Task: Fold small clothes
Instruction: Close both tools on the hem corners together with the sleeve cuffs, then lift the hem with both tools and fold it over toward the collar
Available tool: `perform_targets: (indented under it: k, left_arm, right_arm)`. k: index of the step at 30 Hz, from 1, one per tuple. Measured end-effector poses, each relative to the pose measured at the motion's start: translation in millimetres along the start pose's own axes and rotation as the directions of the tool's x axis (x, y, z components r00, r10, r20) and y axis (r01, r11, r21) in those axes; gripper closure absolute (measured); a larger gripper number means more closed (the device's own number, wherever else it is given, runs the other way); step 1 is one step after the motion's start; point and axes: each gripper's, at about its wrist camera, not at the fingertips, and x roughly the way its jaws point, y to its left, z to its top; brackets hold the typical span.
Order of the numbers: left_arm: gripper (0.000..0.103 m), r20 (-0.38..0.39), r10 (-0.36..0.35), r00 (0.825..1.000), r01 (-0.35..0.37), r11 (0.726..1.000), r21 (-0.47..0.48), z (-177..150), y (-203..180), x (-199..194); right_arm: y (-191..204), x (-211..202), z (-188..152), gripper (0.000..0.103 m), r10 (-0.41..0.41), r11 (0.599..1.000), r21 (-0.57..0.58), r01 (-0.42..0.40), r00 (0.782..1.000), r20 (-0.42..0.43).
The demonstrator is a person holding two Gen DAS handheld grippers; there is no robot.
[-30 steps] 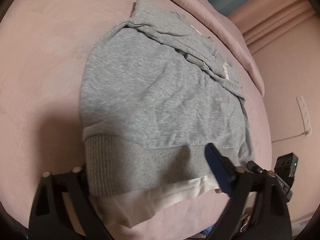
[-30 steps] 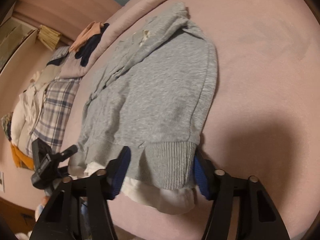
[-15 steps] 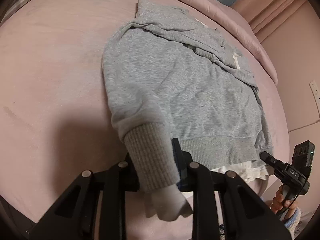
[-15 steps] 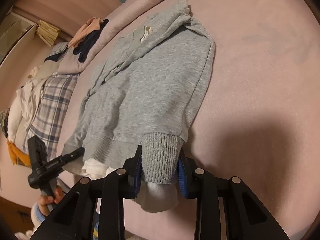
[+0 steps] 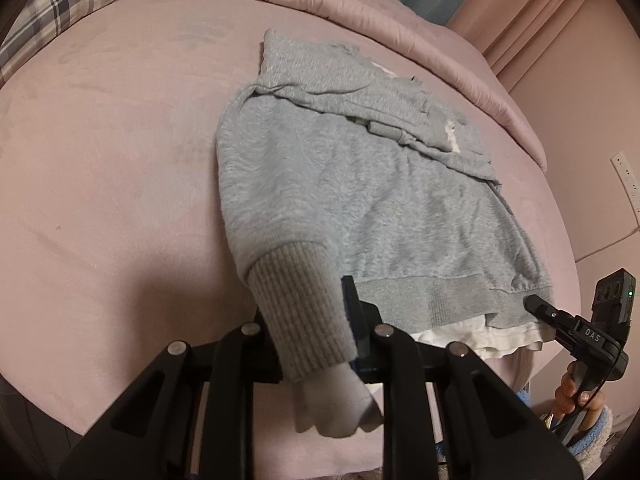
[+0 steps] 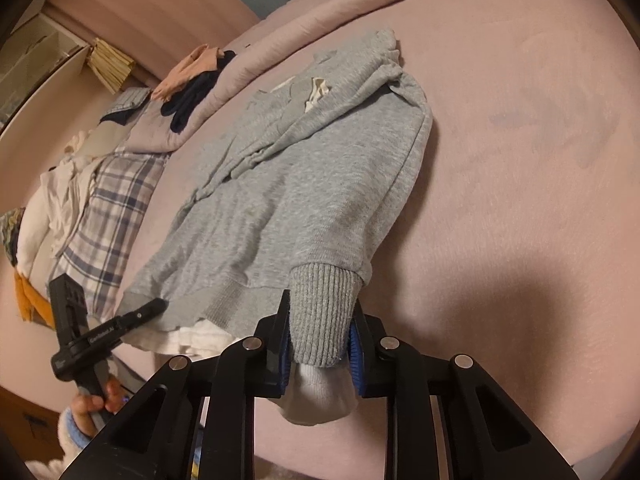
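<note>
Surface: pink bed cover (image 5: 112, 184) fills both wrist views; a rolled pink quilt (image 5: 360, 8) runs along its far edge, with pink curtains behind.

Garment: your grey sweatshirt (image 5: 360, 200) lies flat on the cover, hood end far from you, ribbed hem (image 5: 432, 304) at the near edge of the bed. A white under-layer (image 5: 472, 336) shows below the hem.

Left claw: your left gripper (image 5: 312, 328) has a bunched corner of the ribbed hem between its fingers. Its jaws are closing, and the pads press the rib from both sides. White fabric hangs out below the grip.

Right claw: your right gripper (image 6: 320, 332) has the opposite ribbed hem corner (image 6: 320, 312) between its blue pads (image 6: 355, 340). Its jaws are closing on the cloth, and a white fold hangs beneath.

Cross-check: in the left wrist view you see the right gripper at the far hem corner, with a hand (image 5: 576, 392) on its handle. In the right wrist view you see the left gripper (image 6: 140, 312) at the other corner.

Hem state: both gripped corners are gathered into narrow tubes and lifted slightly off the cover; the hem between them rests on the bed.

Surroundings: plaid cloth (image 6: 104, 216), white garments (image 6: 44, 208) and dark and peach items (image 6: 192, 80) lie beyond the sweatshirt, well apart from it.
</note>
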Motion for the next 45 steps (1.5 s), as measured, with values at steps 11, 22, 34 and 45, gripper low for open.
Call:
perform_targets:
  k: [11,22,34,45]
  left_arm:
    - [0.083,0.031,-0.013,0.999,0.013,1.0,0.006,-1.0,-4.7,-13.9]
    - [0.084,0.083,-0.009,0.996,0.006,0.999,0.042,-3.5,-14.2,-39.9]
    - [0.084,0.102,-0.047,0.994,0.045,0.999,0.026,-2.0,-12.2,-51.5]
    - [0.085,0.118,-0.052,0.992,0.047,0.998,0.047,0.5,-14.5,-67.1]
  right_arm:
    - [-0.7,-11.8,-2.2,0.08,0.034,0.999,0.022,-0.035,0.999,0.024]
    - [10.4,-28.3,0.2,0.08,0.059,0.998,-0.014,-0.058,0.997,0.058]
    - [12.8,-36.8,4.2,0.081,0.104,0.994,-0.028,-0.102,0.993,0.064]
    - [18.1,-47.2,7.3,0.081,0.132,0.989,-0.068,-0.128,0.99,0.057]
